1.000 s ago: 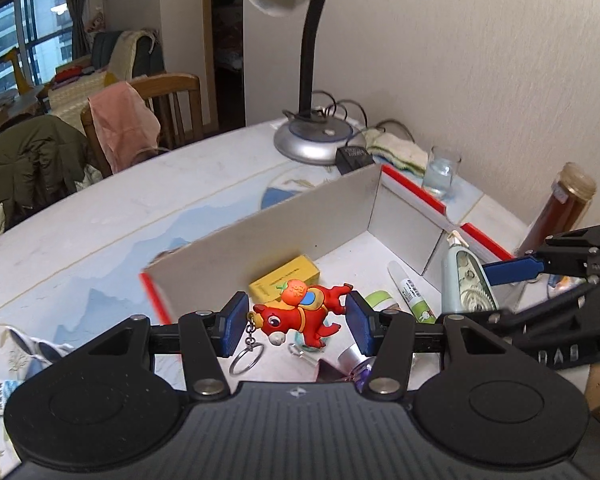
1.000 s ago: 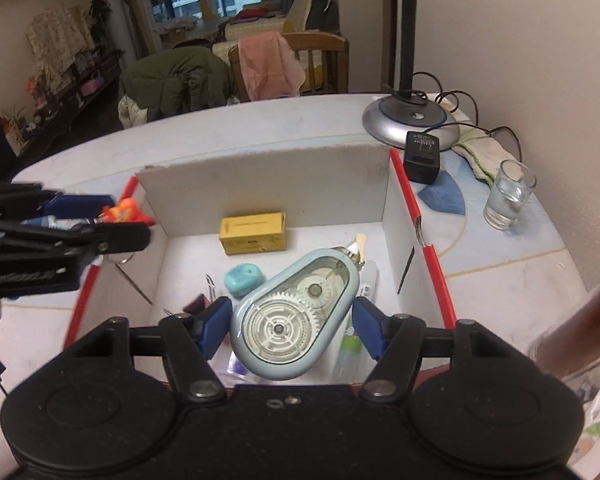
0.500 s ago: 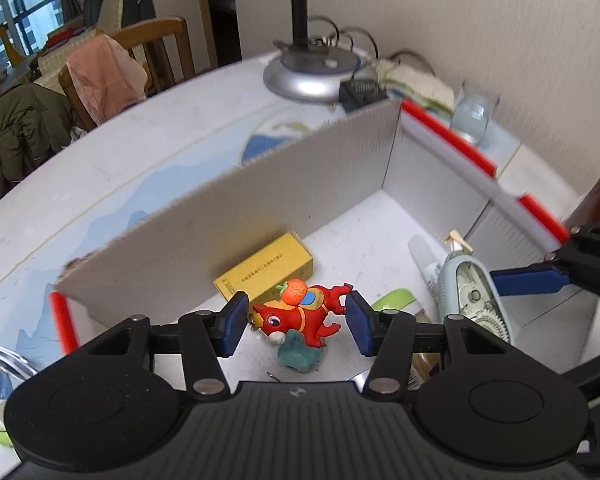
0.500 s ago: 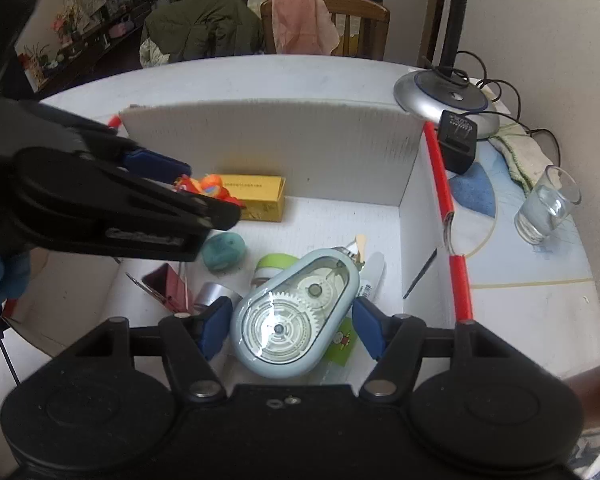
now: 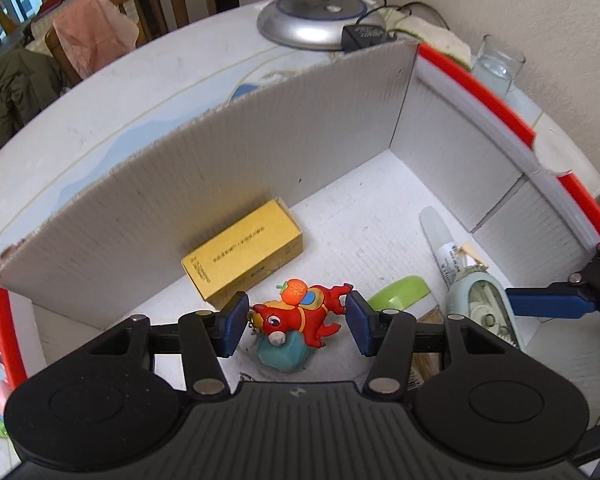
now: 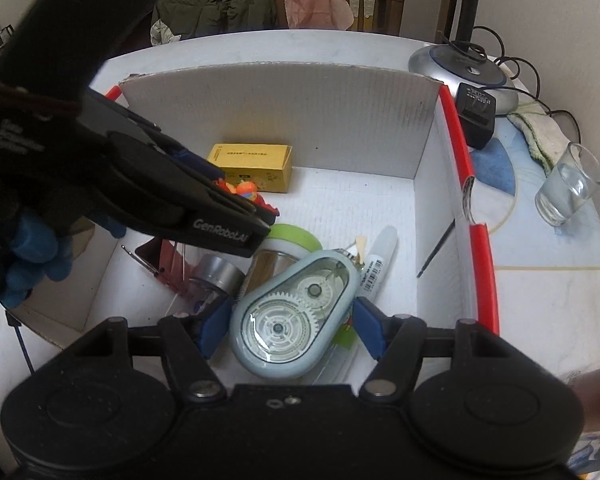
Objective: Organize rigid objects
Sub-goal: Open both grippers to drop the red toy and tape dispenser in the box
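A: What is held in the left tongs (image 5: 296, 320)?
B: A red toy (image 5: 300, 314) is clamped between the blue pads, over the floor of the box (image 5: 220, 184). Just below it a teal lump (image 5: 282, 354) is seen, and the yellow carton (image 5: 242, 254) lies near it by the box's far wall.

A: And the right tongs (image 6: 290, 328)?
B: A pale blue tape dispenser (image 6: 292, 320) is gripped across its width, also inside the box, toward its right wall. Whether it touches the box floor cannot be told.

A: What else is kept in the box?
B: A white tube (image 6: 376, 268) is seen just beside the dispenser, with a green-lidded jar (image 6: 288, 244) and a silver-capped vial (image 6: 216, 278) toward the box's middle.

A: And outside the box?
B: A glass (image 6: 568, 184), a lamp base (image 6: 460, 70) and an adapter (image 6: 476, 114) are set on the tabletop (image 6: 540, 300), past the box's right wall.
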The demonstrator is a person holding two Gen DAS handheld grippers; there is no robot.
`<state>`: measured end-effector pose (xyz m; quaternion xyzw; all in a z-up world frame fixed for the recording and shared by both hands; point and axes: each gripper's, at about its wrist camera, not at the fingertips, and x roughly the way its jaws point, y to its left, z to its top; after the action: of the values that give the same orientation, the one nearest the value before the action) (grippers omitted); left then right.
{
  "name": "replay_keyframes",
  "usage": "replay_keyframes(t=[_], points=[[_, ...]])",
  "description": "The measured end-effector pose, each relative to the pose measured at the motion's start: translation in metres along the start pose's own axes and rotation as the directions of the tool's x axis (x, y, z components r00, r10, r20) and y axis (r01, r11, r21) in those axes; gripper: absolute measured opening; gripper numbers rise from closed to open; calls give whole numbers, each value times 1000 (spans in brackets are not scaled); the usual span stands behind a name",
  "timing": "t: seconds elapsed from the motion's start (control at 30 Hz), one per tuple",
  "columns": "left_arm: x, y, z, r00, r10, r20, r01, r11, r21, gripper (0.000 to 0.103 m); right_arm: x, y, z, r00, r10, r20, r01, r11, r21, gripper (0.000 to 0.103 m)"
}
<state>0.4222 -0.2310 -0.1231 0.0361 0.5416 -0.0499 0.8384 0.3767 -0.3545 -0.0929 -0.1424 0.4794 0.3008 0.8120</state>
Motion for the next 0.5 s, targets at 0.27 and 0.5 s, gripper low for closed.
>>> replay_keyframes(t=[0.27,0.5], points=[[-1,3,-2,1000,-9,1,9,1000,-19,53,-4,0,0,1000,20,5,-20,1000,8,72],[-19,4,-6,999,-17,46,19,999,-31,63,-12,-1,-1,999,31,25,-32,999,32,73]])
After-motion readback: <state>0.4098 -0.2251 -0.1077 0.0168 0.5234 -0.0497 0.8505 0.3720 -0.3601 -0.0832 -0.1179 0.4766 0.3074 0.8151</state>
